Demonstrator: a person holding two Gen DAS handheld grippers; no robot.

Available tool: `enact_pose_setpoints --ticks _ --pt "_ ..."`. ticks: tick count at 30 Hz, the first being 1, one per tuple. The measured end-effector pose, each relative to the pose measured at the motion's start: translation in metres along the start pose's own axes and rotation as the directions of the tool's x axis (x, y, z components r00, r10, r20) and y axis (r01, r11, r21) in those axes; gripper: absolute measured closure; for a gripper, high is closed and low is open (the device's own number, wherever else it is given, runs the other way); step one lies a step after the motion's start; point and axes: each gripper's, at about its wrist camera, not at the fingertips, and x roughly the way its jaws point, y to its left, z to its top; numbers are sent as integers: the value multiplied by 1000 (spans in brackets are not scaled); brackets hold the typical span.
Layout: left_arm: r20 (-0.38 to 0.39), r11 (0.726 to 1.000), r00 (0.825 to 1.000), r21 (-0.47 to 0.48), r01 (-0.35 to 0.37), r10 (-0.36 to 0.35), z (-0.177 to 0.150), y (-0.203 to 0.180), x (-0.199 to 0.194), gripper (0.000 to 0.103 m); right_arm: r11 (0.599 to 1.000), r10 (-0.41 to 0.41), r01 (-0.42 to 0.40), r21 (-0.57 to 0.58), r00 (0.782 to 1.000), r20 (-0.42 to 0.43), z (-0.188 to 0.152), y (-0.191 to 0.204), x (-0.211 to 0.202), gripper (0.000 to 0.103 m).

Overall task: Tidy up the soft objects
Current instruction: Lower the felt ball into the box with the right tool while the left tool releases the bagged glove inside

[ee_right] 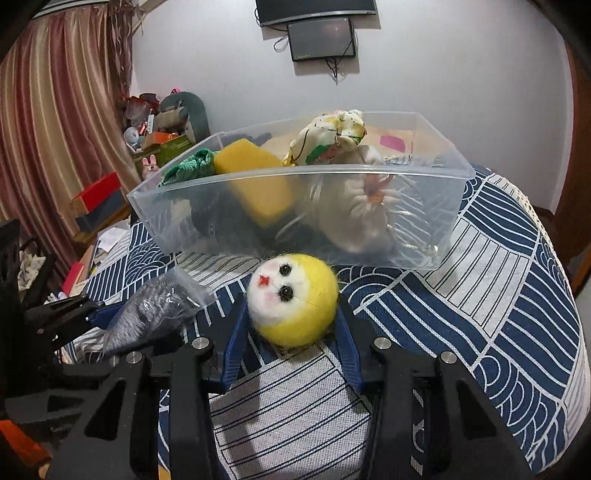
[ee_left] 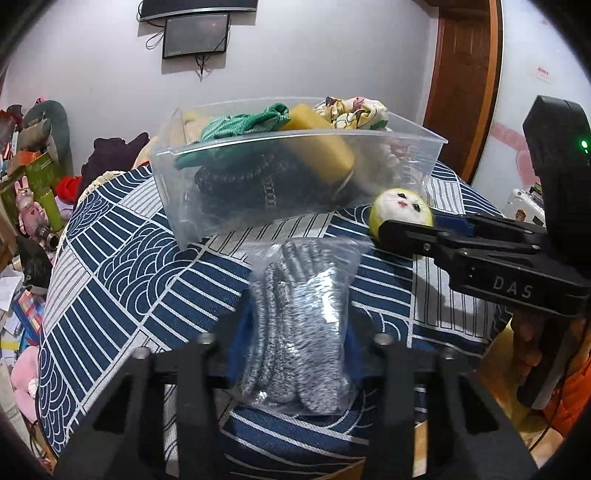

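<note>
A clear plastic bin (ee_left: 258, 142) (ee_right: 295, 171) stands on the blue patterned tablecloth (ee_left: 122, 266) and holds a green knit, a yellow sponge (ee_left: 321, 147) (ee_right: 255, 173), dark knits and a printed cloth bundle (ee_right: 332, 136). My left gripper (ee_left: 295, 317) is shut on a bag of grey knitted gloves (ee_left: 299, 325) (ee_right: 147, 314) just in front of the bin. My right gripper (ee_right: 291, 317) (ee_left: 388, 230) is shut on a yellow felt ball with a white face (ee_right: 295, 299) (ee_left: 400, 208), close to the bin's front wall.
The table is round and its edge falls away left and right. Clutter of toys and boxes (ee_left: 33, 192) lies on the floor at left. A wooden door (ee_left: 465, 81) stands at back right, a wall screen (ee_left: 195, 35) behind the bin.
</note>
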Motion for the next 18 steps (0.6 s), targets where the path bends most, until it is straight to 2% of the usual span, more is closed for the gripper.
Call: enact_pose_setpoints --ticks 2,7,12,18 --pt "5 1000 1000 -13 11 -11 3 3 -3 70 1000 -3 3 -9 1000 7 0 1 -4 63" --pt "50 999 999 -29 14 -13 16 11 -17 71 999 -14 16 -41 999 49 4 5 -19 63" --pt "127 999 992 -34 26 -21 39 15 -39 71 998 -27 32 -53 994 105 14 6 -35 63" --pt "205 998 979 -58 -4 16 70 25 -58 71 997 -52 61 -46 982 181 29 0 -56 63"
